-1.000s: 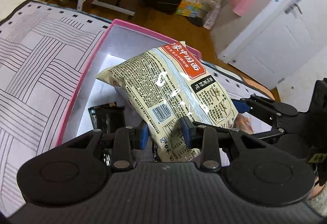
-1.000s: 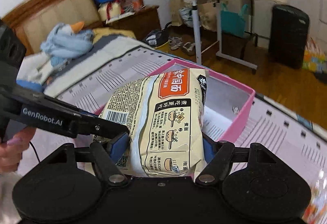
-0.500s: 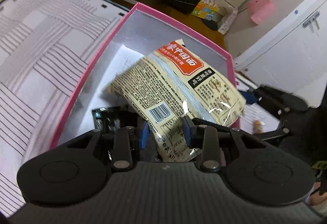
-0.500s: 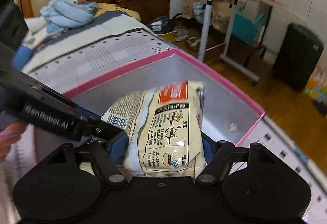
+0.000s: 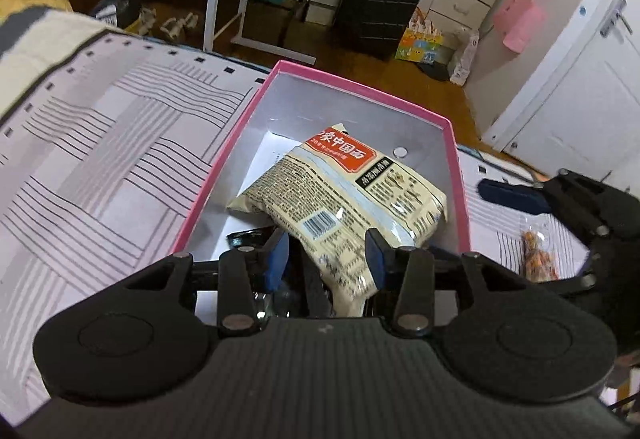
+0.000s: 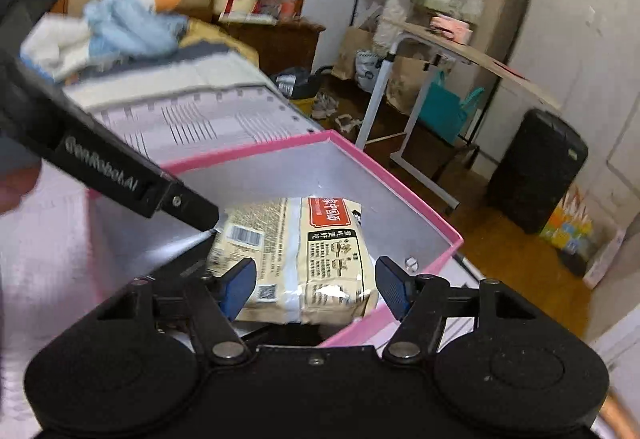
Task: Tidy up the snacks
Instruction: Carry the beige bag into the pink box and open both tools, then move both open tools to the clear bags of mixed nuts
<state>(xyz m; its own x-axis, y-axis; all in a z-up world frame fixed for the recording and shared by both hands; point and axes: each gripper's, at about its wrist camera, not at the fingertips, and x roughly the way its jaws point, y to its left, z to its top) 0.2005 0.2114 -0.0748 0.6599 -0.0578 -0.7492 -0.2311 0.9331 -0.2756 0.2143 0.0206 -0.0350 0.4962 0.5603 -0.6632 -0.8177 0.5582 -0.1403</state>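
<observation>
The noodle packet [image 5: 340, 195] lies tilted inside the pink box [image 5: 360, 89], propped on a dark packet [image 5: 244, 237]. Both the left gripper [image 5: 326, 253] and right gripper [image 6: 316, 285] stand released around it. Withdrawing carelessly could snag the packet and drag it out.

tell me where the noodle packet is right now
The noodle packet lies inside the pink box on the bed, resting partly on a dark packet, between the open left gripper and right gripper.
</observation>
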